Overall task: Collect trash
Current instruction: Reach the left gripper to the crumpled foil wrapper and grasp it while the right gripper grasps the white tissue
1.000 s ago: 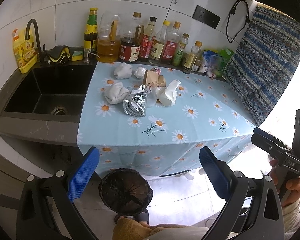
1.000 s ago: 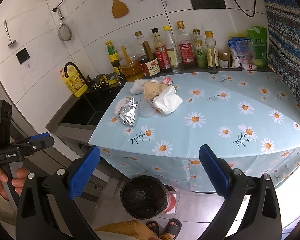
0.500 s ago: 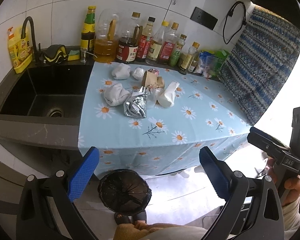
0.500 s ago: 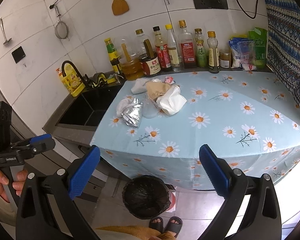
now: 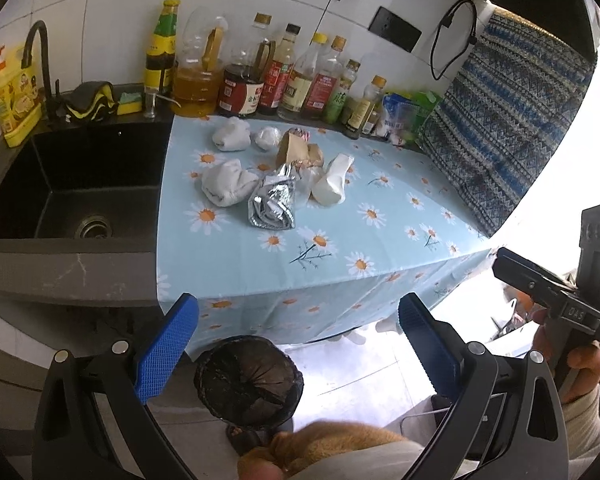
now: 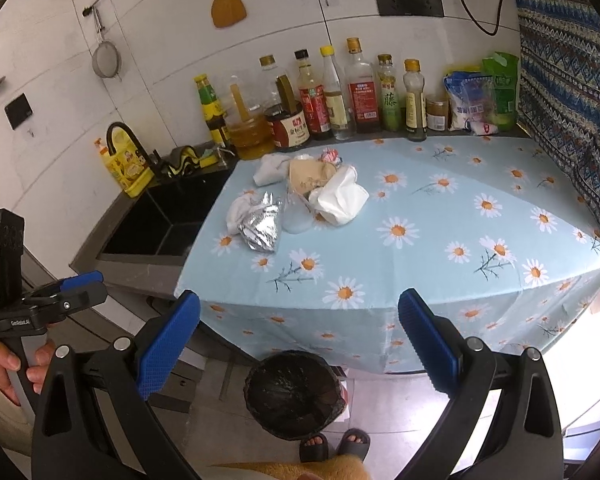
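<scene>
Both grippers, left gripper (image 5: 298,340) and right gripper (image 6: 299,336), spread wide, empty. Trash pile (image 6: 300,200) sits mid-frame on the daisy tablecloth (image 6: 440,240), bin (image 6: 296,394) lower centre. Foil pouch (image 6: 260,224) and tissues look light, crushable: pinch a raised fold.

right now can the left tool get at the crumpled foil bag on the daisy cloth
Probably yes. The left tool is open and held back off the counter edge, and the foil bag lies at the near side of the trash pile with only bare tablecloth before it.
</scene>
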